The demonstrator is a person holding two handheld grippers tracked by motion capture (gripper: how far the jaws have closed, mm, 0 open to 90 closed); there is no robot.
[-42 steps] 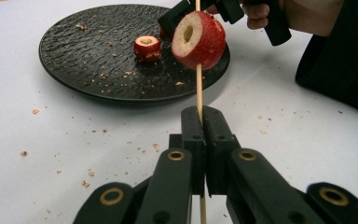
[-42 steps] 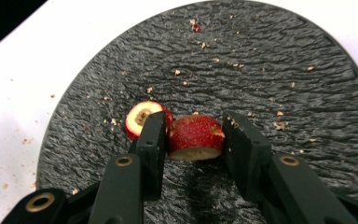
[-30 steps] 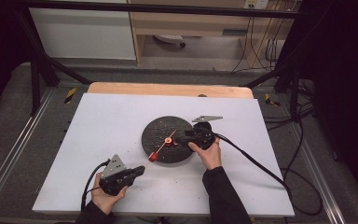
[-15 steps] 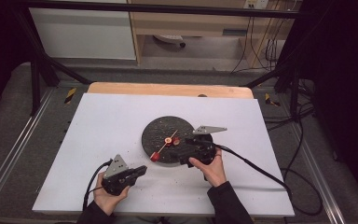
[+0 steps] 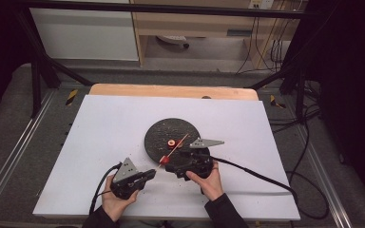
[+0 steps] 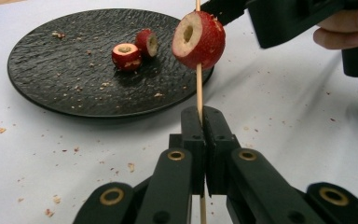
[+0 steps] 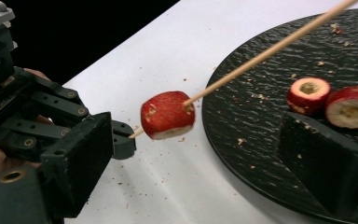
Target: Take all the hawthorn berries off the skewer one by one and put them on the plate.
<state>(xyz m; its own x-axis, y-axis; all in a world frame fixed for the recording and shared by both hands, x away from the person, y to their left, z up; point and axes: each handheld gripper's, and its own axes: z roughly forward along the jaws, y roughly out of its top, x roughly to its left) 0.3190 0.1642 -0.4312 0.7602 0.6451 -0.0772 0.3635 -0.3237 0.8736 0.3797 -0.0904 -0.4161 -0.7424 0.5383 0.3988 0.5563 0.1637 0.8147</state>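
Clearly the job is threading fruit onto a skewer (image 6: 199,74), judging by one red fruit piece (image 6: 198,40) already spitted on it. In the left gripper view, the left gripper (image 6: 203,122) has its jaws pressed together on the stick near its lower end, at the centre of the frame, and the stick rises to the top edge with the fruit in the upper middle. In the right gripper view the fruit hangs mid-frame, just off the rim of the black plate (image 7: 261,154), which takes up the right side. Two more cored fruit pieces (image 7: 308,94) lie on the plate at right, touching or nearly so.

The right gripper (image 7: 196,172) has its jaws spread wide, one at lower left, one at lower right, holding nothing.

To do the next step well, I judge the left hand should keep the stick firmly pinched and steady, with its free tip angled toward the plate. The right gripper should close across a plate piece's red sides, leaving the cored hole open for the tip. Squeezing hard risks crushing soft flesh.
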